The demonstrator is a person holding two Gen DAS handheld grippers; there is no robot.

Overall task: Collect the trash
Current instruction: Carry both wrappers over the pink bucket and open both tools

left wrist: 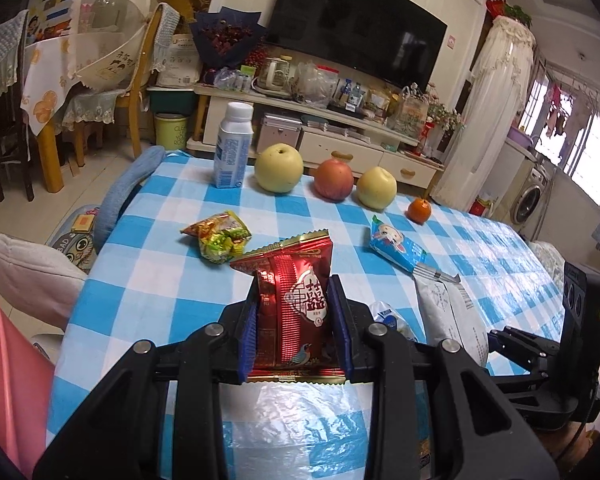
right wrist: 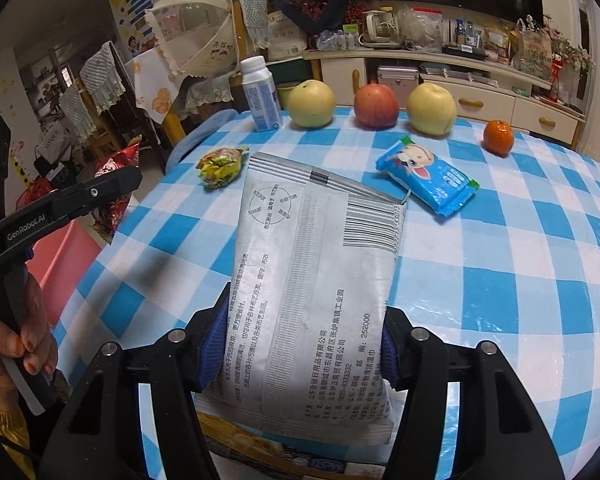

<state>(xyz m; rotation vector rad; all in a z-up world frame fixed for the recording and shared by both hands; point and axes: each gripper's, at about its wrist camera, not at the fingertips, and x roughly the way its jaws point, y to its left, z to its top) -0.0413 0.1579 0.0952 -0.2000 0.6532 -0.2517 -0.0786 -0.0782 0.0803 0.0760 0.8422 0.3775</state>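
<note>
My left gripper (left wrist: 296,320) pinches the red wrapper (left wrist: 290,300), my right gripper (right wrist: 304,344) the grey pouch (right wrist: 316,280); I should carry both steadily toward the pink bin (left wrist: 8,360) at nine o'clock.

Wall-mounted TV (left wrist: 356,26), cream cabinet (left wrist: 340,148), tiled floor (left wrist: 88,184), bright windows (left wrist: 592,160)

My left black two-finger gripper (left wrist: 296,320) clamps its blue pads (left wrist: 249,336) against both sides of a held packet, raised above the table. My right black two-finger gripper (right wrist: 300,344) likewise pinches a packet between blue pads (right wrist: 212,356). My bare left hand (right wrist: 16,344) grips the left handle.
</note>
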